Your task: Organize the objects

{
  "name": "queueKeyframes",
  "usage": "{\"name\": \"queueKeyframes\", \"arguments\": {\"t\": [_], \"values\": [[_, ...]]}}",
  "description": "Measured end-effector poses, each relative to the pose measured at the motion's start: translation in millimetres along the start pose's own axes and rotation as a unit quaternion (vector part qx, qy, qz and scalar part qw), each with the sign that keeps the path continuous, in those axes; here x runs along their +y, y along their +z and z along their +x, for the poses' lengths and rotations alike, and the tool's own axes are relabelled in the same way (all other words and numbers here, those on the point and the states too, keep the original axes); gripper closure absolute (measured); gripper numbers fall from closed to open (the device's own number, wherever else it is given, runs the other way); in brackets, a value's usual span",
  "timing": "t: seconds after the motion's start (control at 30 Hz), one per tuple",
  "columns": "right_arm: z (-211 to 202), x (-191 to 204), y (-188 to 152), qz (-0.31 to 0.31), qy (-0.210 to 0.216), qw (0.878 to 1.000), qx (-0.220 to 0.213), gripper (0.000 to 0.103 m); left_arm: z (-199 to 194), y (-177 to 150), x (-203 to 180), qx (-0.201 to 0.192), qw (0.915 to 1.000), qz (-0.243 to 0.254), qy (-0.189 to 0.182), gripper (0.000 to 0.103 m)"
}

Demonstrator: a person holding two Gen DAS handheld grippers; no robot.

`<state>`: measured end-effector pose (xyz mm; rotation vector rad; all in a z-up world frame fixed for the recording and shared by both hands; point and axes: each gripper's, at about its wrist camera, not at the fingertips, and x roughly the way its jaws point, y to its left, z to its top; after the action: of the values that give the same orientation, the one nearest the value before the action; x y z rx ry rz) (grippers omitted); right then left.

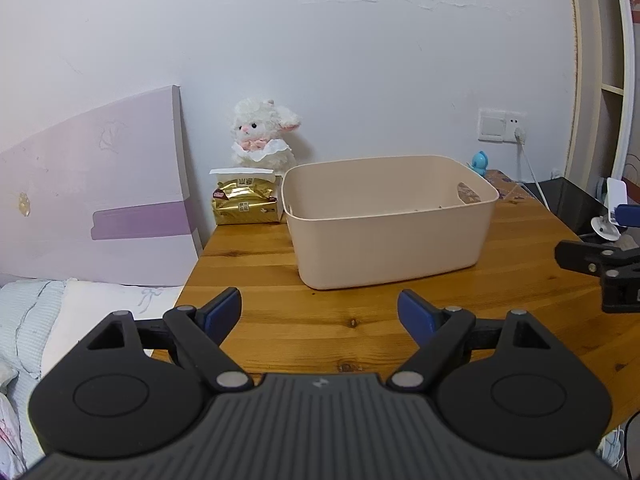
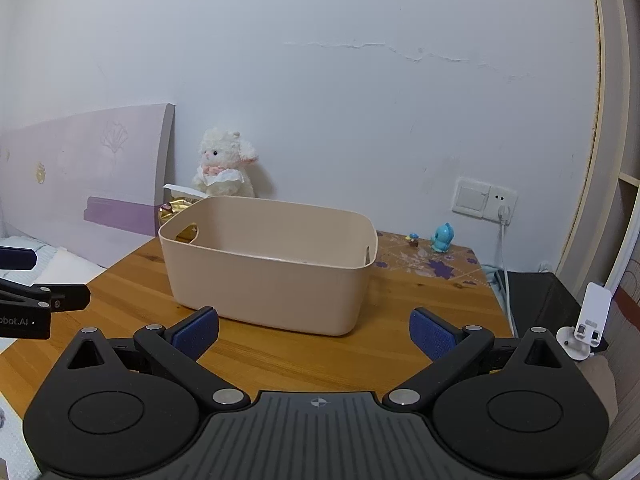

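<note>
Claws: left claw (image 1: 320, 316) and right claw (image 2: 314, 332) are hovering apart, empty.
Bin (image 2: 272, 272): sitting mid-worktop (image 1: 280, 320), apparently empty.
Plush lamb (image 1: 262, 138): sitting behind bin.
Risk: reaching over could be nudging the bin.

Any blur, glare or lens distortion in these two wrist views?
Left wrist: sharp, soft even light, no glare; fisheye bends the shelf frame at right, dark vignette corners. Right wrist: also sharp, slightly dimmer; the beige bin and plush lamb cast faint soft shadows; same barrel bowing at the edges, wall crack crisp.
</note>
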<state>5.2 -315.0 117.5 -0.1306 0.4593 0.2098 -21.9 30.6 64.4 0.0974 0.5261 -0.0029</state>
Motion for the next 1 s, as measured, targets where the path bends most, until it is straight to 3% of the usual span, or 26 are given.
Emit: {"name": "queueKeyframes", "arguments": {"t": [1.0], "values": [[1.6, -1.5, -8.7, 0.007, -0.008, 1.0, 0.028, 0.0, -1.5, -9.8, 1.6, 0.049, 0.9986, -0.015, -0.015, 0.012]]}}
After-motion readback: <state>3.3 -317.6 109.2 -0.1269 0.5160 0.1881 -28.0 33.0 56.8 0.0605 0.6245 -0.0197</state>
